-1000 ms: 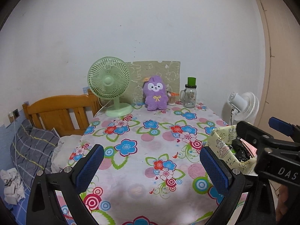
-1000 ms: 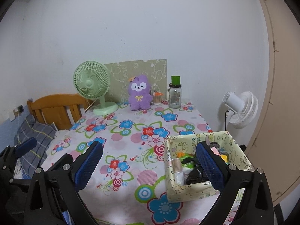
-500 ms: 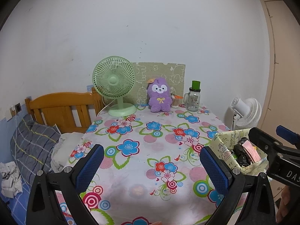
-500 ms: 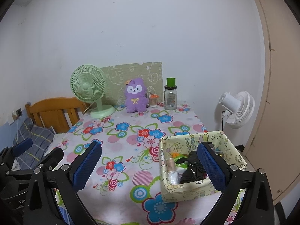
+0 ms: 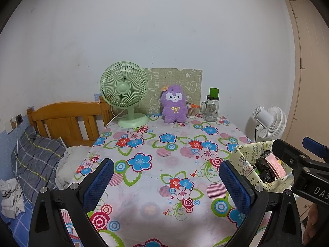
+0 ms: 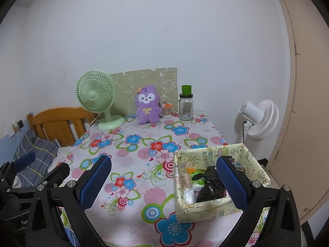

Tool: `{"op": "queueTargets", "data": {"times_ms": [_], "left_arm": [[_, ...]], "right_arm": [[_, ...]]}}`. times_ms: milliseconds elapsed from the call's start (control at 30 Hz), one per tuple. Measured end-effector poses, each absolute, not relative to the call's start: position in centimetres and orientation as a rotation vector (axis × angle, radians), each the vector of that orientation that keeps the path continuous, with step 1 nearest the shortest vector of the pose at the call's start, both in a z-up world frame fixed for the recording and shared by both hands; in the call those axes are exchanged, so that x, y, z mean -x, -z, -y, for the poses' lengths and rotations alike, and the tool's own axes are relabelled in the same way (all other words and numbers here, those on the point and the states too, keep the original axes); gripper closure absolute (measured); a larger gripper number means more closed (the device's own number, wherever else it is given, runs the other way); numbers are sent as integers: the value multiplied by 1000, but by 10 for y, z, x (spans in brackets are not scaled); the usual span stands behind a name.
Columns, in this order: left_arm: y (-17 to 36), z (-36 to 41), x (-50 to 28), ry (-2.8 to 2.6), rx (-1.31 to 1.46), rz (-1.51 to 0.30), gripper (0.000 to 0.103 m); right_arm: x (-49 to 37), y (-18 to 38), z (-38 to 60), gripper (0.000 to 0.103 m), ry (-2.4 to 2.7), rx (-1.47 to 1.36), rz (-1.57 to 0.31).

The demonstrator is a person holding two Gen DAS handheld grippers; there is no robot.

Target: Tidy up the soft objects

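A purple plush toy [image 5: 174,103] [image 6: 148,104] sits upright at the far edge of the flowered table, against a green patterned board. A pale yellow cartoon-print box [image 6: 221,204] [image 5: 244,162] stands at the table's near right corner, holding a black bag [image 6: 211,187], a green item and small packets. My left gripper [image 5: 166,182] hovers open over the near middle of the table, empty. My right gripper [image 6: 163,182] is open and empty too, with its right finger [image 6: 231,182] in front of the box. Both are far from the plush toy.
A green desk fan [image 5: 125,91] stands left of the plush, a glass jar with a green lid [image 5: 212,107] and a small cup to its right. A white floor fan [image 6: 258,119] and a door are right of the table. A wooden bed with bedding [image 5: 35,158] lies left.
Both grippers have drawn back and lifted a little, so the table and its objects look smaller and farther. Nothing on the table has moved; both grippers stay open.
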State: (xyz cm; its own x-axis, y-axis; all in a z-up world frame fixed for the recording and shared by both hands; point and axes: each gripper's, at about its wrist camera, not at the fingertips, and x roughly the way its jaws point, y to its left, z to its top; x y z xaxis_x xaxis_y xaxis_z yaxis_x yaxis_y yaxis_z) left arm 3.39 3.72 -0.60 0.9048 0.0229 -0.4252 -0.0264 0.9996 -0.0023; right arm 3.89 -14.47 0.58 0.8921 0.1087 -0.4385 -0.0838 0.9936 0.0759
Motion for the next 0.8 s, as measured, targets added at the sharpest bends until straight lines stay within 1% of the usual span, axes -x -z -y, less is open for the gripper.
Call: {"op": "queueTargets", "data": {"times_ms": [800], "left_arm": [[7,-37,-35,-26,10,-439,0]], "right_arm": [[-41,-5,144,0,-96,-60,-457]]}}
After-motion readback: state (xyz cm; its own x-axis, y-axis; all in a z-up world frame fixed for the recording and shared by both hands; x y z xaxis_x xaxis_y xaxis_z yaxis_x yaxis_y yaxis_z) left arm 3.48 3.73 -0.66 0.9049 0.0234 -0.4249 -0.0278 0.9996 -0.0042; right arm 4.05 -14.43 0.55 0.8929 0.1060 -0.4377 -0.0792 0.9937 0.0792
